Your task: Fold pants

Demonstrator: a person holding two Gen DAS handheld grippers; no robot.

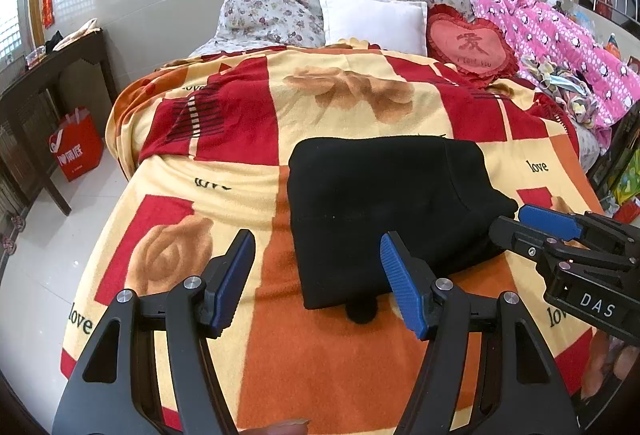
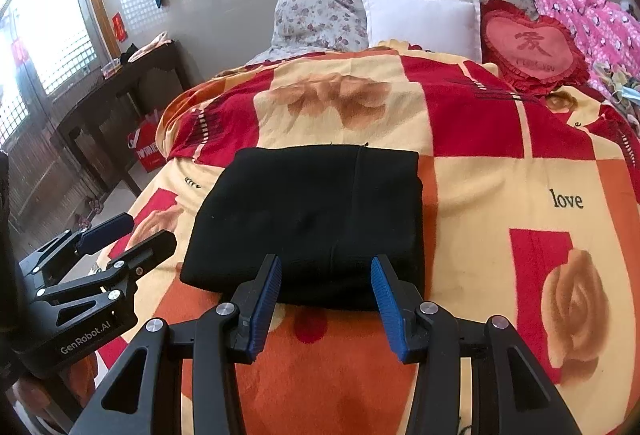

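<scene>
The black pants point(image 1: 384, 211) lie folded into a compact rectangle on the patterned blanket; they also show in the right wrist view point(image 2: 316, 219). My left gripper point(image 1: 318, 277) is open and empty, hovering just before the fold's near left corner. My right gripper point(image 2: 326, 297) is open and empty at the fold's near edge, fingers apart from the cloth. The right gripper also shows in the left wrist view point(image 1: 532, 227) at the fold's right side. The left gripper shows in the right wrist view point(image 2: 132, 235), left of the fold.
The red, orange and cream blanket point(image 1: 256, 163) covers the bed. A white pillow point(image 1: 372, 21), a red heart cushion point(image 1: 472, 43) and a pink quilt point(image 1: 560, 35) lie at the head. A dark wooden table point(image 1: 52, 75) and a red bag point(image 1: 76, 145) stand left on the tiled floor.
</scene>
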